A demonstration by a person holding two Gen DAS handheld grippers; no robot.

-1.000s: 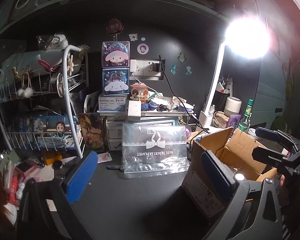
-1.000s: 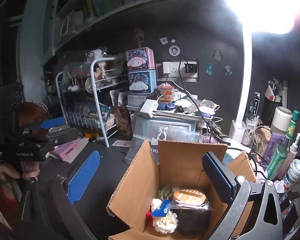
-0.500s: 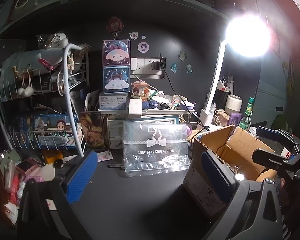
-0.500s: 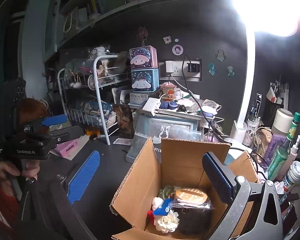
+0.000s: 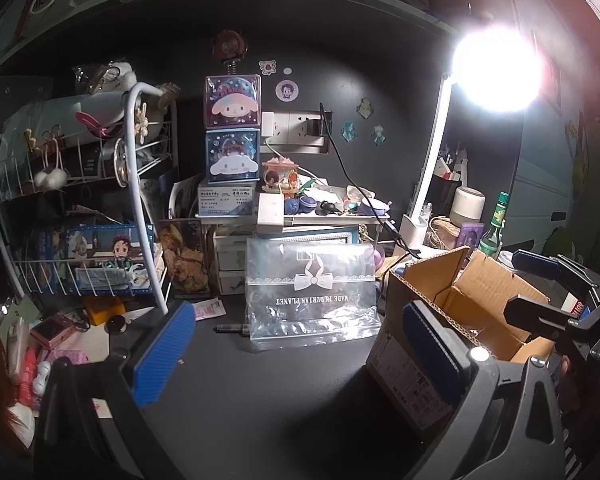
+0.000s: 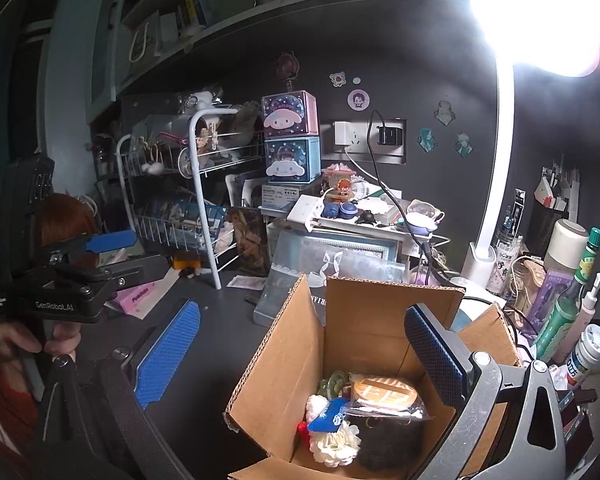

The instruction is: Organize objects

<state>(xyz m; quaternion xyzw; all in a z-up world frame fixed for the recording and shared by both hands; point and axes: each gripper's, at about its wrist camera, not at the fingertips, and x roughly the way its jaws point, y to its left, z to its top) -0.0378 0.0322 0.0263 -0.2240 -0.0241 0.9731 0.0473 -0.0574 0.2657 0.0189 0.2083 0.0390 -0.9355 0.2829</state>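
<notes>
Corrugated cardboard box [image 6: 364,364] sits low and centre in my right wrist view, flaps up, with a white fabric flower [image 6: 334,438], a blue tag and a bagged round item with an orange label [image 6: 384,394] already lying in its bottom. My right gripper [image 6: 296,356] hangs directly over that opening, fingers spread wide and holding nothing, one blue pad at lower left and the other at lower right above the box's right wall. My left gripper [image 5: 300,354] is also apart and empty; from its camera the box [image 5: 452,320] stands at right, just beside its right finger, while a clear zip bag [image 5: 312,288] with a bow print stands dead ahead at frame centre, its long edge running left to right across my line of approach. I judge the left hand the nearer one for that bag, and the right for anything boxward. A dark pen [image 5: 232,328] lies on the desk at the bag's lower left corner. Further out, a white wire rack [image 5: 80,216] crowds the left of the frame, stacked character boxes [image 5: 232,136] rise behind, and a lamp [image 5: 496,68] glares at upper right, washing out detail there.
</notes>
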